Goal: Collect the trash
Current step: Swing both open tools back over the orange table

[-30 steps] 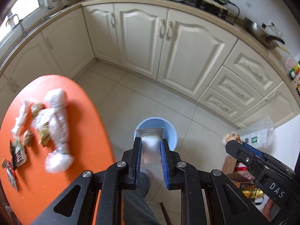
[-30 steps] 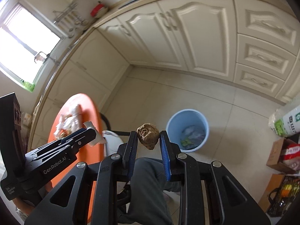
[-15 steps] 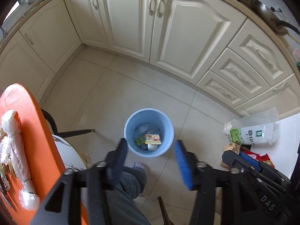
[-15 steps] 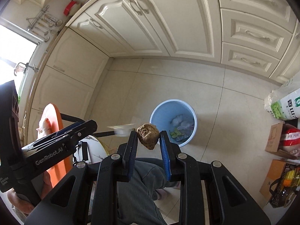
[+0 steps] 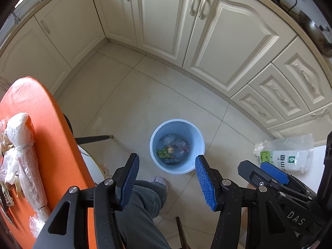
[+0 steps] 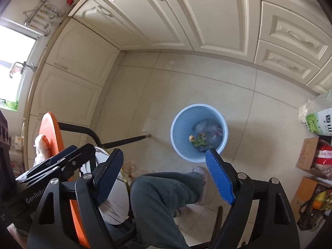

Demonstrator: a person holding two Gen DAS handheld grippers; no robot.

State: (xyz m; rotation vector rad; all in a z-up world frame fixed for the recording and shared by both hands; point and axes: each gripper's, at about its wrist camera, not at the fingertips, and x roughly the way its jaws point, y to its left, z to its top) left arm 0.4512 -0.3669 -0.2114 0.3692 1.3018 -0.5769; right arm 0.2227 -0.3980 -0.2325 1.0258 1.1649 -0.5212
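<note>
Trash still to collect, a long clear-plastic-wrapped bundle (image 5: 22, 155) lying lengthwise on the orange oval desk (image 5: 54, 137), sits left of both empty, wide-open claws, nearer the left claw (image 5: 166, 176) than the just-opened right claw (image 6: 164, 174) above the round blue plastic bin (image 5: 177, 124).

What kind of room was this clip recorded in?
Most likely a home kitchen: cream cabinet doors and drawers under a counter, a pan on top, utensils hanging on a wall rack, tiled floor.
</note>
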